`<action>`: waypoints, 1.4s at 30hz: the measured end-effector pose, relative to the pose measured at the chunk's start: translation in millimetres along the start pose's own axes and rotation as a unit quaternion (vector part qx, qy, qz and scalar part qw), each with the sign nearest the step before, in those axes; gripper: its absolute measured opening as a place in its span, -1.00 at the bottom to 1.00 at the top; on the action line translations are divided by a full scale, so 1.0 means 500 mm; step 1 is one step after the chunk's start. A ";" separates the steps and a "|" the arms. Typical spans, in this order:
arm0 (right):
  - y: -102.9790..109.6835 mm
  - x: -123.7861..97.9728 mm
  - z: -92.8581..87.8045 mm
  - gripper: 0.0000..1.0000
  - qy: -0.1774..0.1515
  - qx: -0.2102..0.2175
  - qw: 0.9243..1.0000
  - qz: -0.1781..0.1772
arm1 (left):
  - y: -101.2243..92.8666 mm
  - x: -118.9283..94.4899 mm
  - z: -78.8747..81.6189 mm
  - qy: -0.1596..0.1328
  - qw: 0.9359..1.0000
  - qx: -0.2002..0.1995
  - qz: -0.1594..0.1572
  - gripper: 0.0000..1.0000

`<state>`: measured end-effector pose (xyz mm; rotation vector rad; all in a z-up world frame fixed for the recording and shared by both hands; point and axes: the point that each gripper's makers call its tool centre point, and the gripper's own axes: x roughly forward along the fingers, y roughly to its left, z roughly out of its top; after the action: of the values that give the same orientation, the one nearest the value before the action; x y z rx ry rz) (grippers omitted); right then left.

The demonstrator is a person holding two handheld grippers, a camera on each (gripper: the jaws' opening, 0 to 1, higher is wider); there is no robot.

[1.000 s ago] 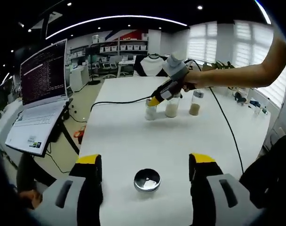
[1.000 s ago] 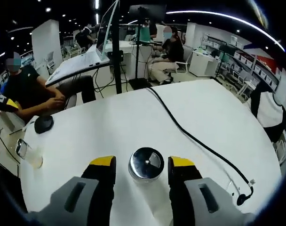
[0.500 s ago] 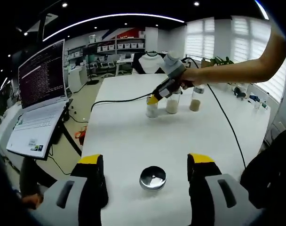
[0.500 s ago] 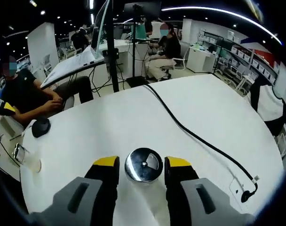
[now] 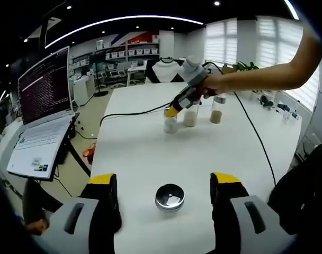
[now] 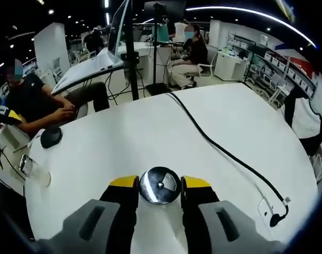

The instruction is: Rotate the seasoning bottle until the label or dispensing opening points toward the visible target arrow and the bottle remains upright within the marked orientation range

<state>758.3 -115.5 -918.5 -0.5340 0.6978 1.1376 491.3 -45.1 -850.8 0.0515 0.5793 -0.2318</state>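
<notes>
Right gripper (image 6: 158, 186): its yellow-tipped grey jaws press against either side of the shiny round metal cap of a clear glass seasoning bottle (image 6: 159, 185), clamped just below the lid. In the left gripper view, that same bottle (image 5: 171, 120) stands upright on the white round table (image 5: 150, 153), leftmost in a row of three, with the right gripper (image 5: 172, 111) reaching down onto it. Two more jars of pale powder (image 5: 191, 115) stand just beside it. Left gripper (image 5: 163, 182): jaws wide apart around a second bottle's metal cap (image 5: 169, 196), touching neither side.

Handling, as judged: glass body is rigid, smooth and breakable; a light firm hold at the neck suits twisting without tipping. No target arrow can be made out. A black cable (image 6: 224, 153) crosses the table behind the bottle.
</notes>
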 end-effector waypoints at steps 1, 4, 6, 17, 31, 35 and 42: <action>0.004 -0.003 -0.001 -0.44 0.001 -0.004 1.000 0.001 | 0.001 -0.002 0.000 -0.001 1.000 -0.001 0.000 0.52; 0.019 -0.010 -0.004 -0.44 0.003 -0.012 1.000 0.003 | 0.000 -0.006 -0.001 -0.001 1.000 -0.002 0.001 0.52; 0.016 -0.009 -0.003 -0.44 0.002 -0.010 1.000 0.005 | -0.001 -0.008 -0.002 0.000 1.000 -0.002 -0.001 0.52; 0.084 -0.037 -0.030 -0.44 0.002 -0.009 1.000 0.018 | -0.022 -0.022 -0.009 -0.001 1.000 0.006 -0.015 0.51; 0.180 -0.090 -0.083 -0.44 0.001 0.001 1.000 0.018 | -0.064 -0.046 -0.037 -0.004 0.999 0.015 -0.041 0.51; 0.192 -0.101 -0.095 -0.44 0.005 0.007 1.000 0.019 | -0.074 -0.056 -0.046 -0.006 0.999 0.017 -0.046 0.50; 0.249 -0.122 -0.115 -0.44 0.006 0.000 1.000 0.030 | -0.086 -0.080 -0.059 -0.011 0.999 0.017 -0.048 0.49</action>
<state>612.9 -152.1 -916.7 -0.5236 0.7289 1.1914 432.9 -75.7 -852.6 0.0543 0.5562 -0.3361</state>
